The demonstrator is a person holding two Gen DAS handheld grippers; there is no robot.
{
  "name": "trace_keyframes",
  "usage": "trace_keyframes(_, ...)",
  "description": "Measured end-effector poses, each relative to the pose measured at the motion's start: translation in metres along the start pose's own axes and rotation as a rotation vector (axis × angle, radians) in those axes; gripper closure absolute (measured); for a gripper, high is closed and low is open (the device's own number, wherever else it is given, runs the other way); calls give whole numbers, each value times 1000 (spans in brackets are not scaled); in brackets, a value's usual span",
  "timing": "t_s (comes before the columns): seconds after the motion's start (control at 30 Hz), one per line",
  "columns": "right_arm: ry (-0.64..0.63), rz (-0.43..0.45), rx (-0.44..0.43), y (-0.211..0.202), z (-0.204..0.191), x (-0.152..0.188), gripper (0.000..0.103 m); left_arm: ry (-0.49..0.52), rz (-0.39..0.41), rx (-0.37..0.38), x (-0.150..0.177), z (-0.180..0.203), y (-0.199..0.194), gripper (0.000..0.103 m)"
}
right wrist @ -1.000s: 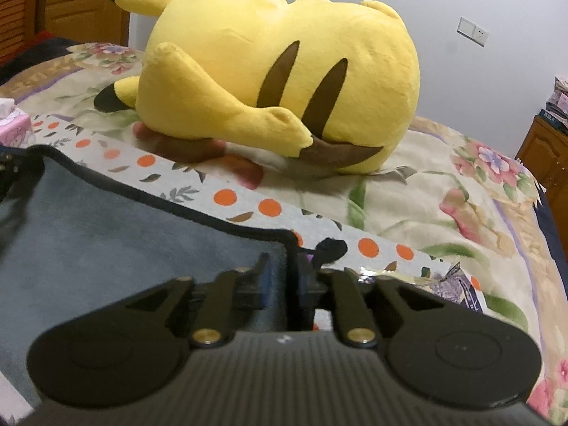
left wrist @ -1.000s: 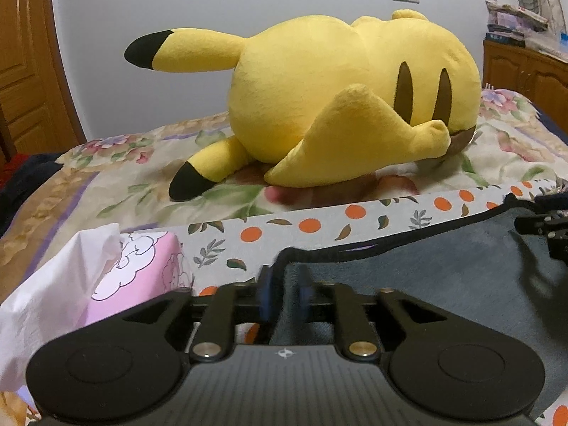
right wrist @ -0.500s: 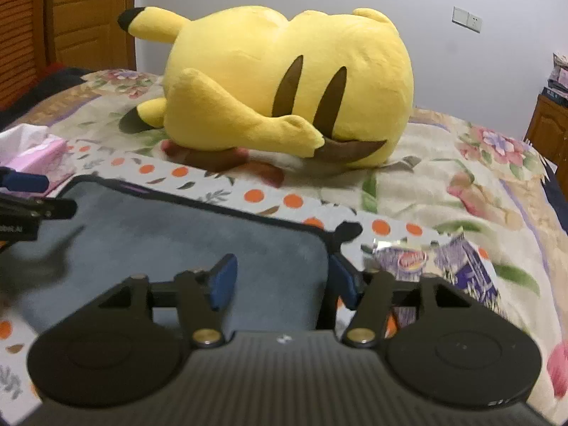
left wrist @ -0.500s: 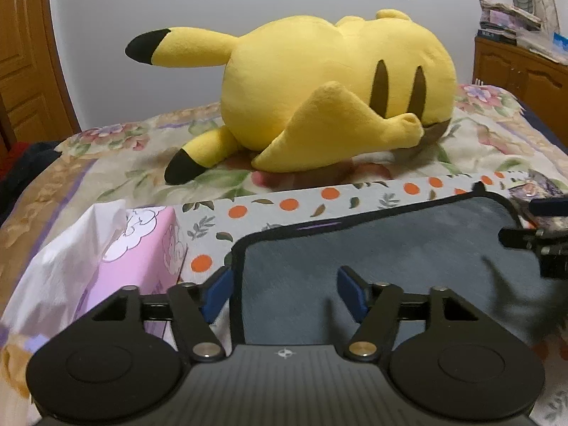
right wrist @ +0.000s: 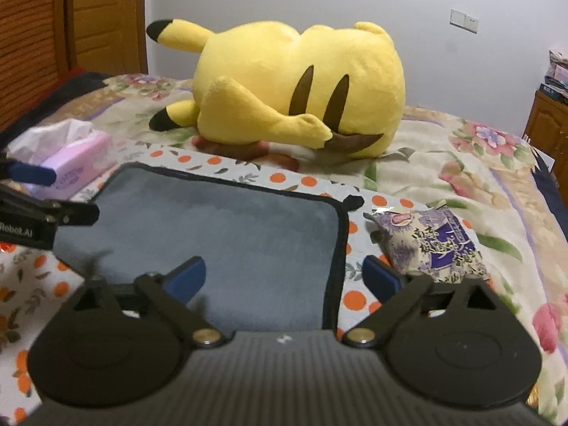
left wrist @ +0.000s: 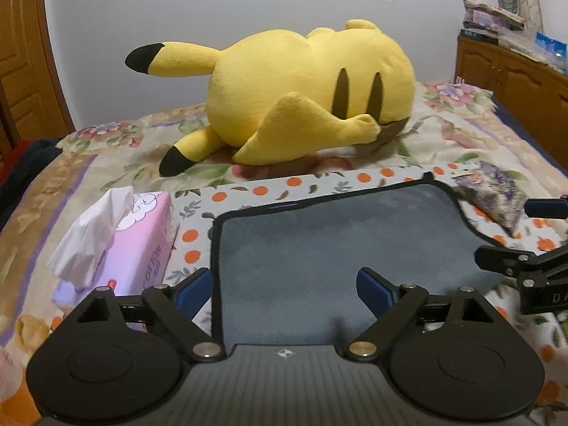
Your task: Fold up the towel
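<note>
Left tongs [left wrist: 284,289]: spread wide, nothing between them. Left finger [left wrist: 194,289] sits just outside the towel's [left wrist: 337,245] left hem; the other is over the grey cloth.

Right tongs [right wrist: 284,278]: also spread wide and empty, straddling the towel's right hem, with one finger over cloth and one over the dotted sheet [right wrist: 355,298].

The towel lies flat at 12 o'clock from both tongs. Its long axis seems to run 9 to 3, and its far hem faces the yellow plush toy [left wrist: 305,96]. Each tong is nearest its own near corner, so the next fold likely starts there.

Tissue box [left wrist: 142,245] at 10 o'clock of the left tongs, just beside the towel. Snack packet [right wrist: 431,245] at 1 o'clock of the right tongs, near the far right corner.
</note>
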State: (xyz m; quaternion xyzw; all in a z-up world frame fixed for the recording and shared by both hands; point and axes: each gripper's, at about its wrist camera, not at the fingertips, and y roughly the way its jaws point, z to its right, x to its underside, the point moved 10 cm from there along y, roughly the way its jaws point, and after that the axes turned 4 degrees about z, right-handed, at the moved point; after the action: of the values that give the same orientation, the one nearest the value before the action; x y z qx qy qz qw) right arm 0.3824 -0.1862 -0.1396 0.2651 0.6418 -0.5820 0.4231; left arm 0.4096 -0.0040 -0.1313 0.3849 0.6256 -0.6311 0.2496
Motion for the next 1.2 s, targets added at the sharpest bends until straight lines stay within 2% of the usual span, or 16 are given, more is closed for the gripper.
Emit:
trace_keyframes(0.03, 8, 4, -2, -4, 0, -1, 0, -1, 2, 7, 0, 2, -5, 10)
trace_keyframes(0.2, 29, 21, -2, -27, 2, -5, 0, 32, 24, 6, -6, 13, -32, 7)
trace_keyframes(0.63, 20, 43, 39, -85, 7, -14, 0, 42, 75, 5, -16, 29, -96, 0)
trace_keyframes(1.2, 46, 49, 55, -142, -2, 4, 0, 37, 38, -2, 23, 41, -151, 0)
